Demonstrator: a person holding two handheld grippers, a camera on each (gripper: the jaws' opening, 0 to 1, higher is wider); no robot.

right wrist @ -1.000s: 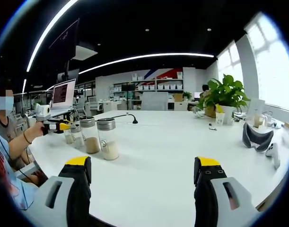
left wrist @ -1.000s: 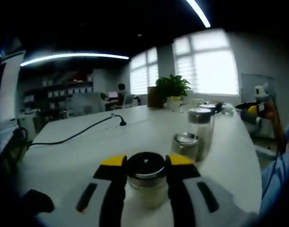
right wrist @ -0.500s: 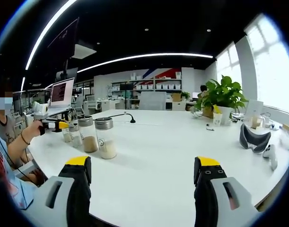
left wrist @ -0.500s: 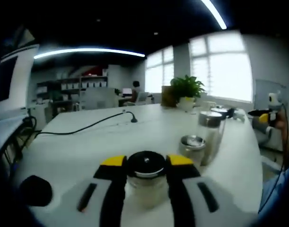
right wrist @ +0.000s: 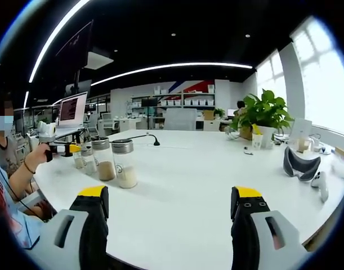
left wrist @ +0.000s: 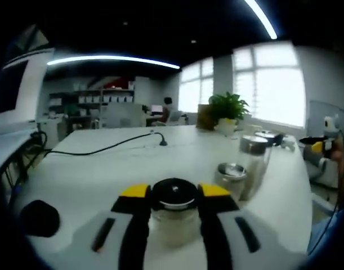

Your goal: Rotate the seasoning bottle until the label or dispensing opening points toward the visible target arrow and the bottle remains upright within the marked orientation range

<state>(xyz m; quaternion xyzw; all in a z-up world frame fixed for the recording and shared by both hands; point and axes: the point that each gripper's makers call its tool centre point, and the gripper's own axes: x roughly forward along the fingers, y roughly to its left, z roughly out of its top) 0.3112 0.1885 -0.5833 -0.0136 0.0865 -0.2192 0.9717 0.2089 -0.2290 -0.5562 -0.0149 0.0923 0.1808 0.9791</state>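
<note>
In the right gripper view, a potted plant (right wrist: 266, 115) stands at two o'clock on the white table (right wrist: 200, 169), a headset (right wrist: 298, 163) lies at three o'clock, a laptop (right wrist: 72, 109) sits at ten o'clock, and a black cable (right wrist: 139, 136) runs near centre.

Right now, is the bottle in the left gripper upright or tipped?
Upright: the seasoning bottle stands on the white table, black cap on top, between the left gripper's jaws.
</note>
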